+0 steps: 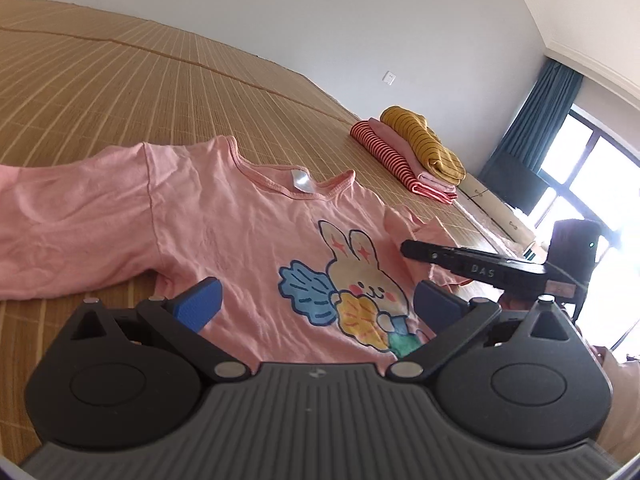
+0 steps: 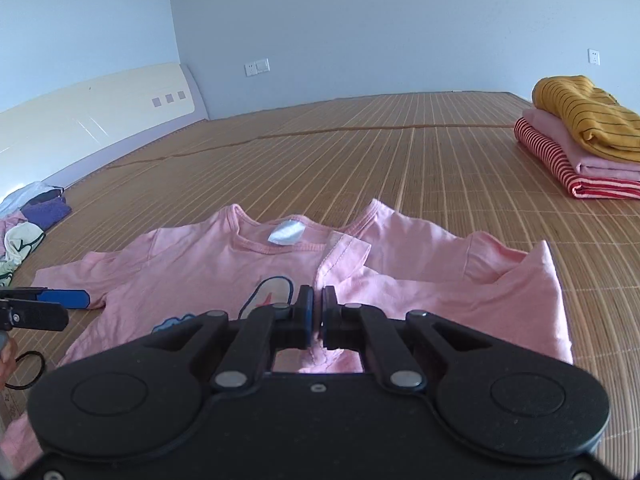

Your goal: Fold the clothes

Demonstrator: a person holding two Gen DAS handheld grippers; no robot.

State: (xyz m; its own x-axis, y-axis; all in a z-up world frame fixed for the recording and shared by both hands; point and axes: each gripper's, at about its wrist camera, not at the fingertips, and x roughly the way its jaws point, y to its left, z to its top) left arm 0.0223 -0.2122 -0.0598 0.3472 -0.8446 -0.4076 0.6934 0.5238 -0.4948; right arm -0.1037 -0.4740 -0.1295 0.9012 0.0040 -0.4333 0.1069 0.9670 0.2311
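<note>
**Pink shirt part-folded on the bamboo mat, right jaws clamped on its edge**

A pink shirt (image 2: 208, 264) with a rabbit print (image 1: 356, 280) lies front-up on a woven bamboo mat (image 2: 360, 152) — neck label showing at the collar. In the right wrist view its right side is turned over the front, so the hemmed edge runs from the collar toward the right gripper (image 2: 318, 312). The jaws of this gripper stand together and pinch pink cloth at that edge. The left gripper (image 1: 316, 300) hovers over the lower front of the shirt with its jaws wide apart; its blue pads (image 1: 198, 306) hold nothing. The left sleeve lies spread flat on the mat.

At the far right edge of the mat sits a stack of folded clothes (image 2: 580, 140) — yellow striped on top, pink in the middle, red striped beneath. A loose heap of unfolded garments (image 2: 28, 220) lies at the left, near a pale headboard (image 2: 92, 116).
</note>
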